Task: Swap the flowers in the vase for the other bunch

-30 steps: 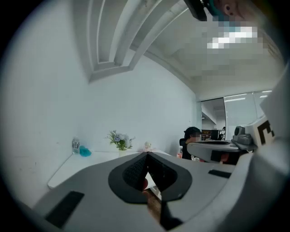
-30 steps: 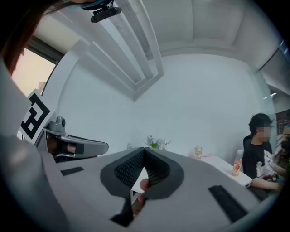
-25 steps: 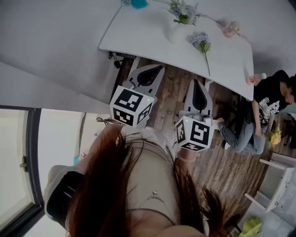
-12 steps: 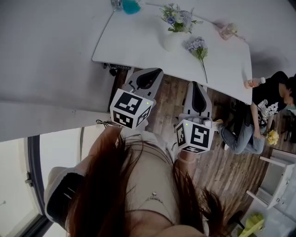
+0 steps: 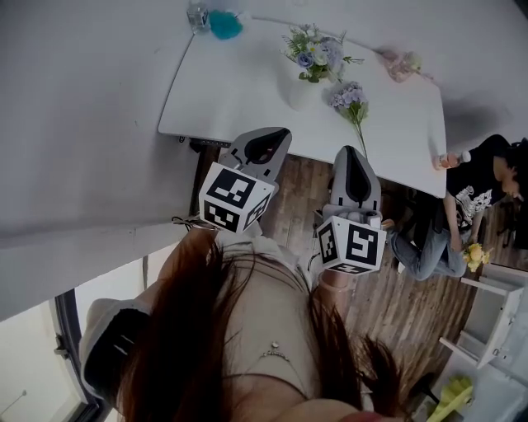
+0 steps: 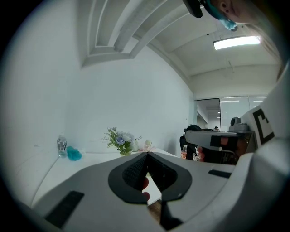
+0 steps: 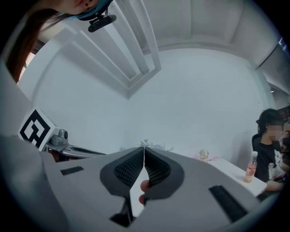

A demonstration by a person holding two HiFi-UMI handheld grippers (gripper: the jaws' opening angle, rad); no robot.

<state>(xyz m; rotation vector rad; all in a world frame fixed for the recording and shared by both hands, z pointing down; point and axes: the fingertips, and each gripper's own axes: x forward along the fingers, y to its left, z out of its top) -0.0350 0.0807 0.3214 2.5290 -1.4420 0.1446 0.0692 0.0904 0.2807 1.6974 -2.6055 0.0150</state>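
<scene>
While left gripper (image 5: 280,133) and right gripper (image 5: 350,151) are closed empty, the loose bunch (image 5: 350,100) lies stem toward them.

White tabletop (image 5: 239,91) in view now, and at its far left corner a clear water bottle (image 5: 195,15) stands just beside a teal lump (image 5: 223,24) (too small to tell what it is). Near the middle sits a white vase (image 5: 302,92) with a mixed bunch (image 5: 313,51) of blue and white flowers in it, and just beside it a loose lilac bunch (image 5: 350,99) lies flat, stem toward the near edge. Further right, a small pinkish posy (image 5: 401,63) lies by the far edge, and a bottle of orange drink (image 5: 450,158) stands at the right-hand corner.
</scene>
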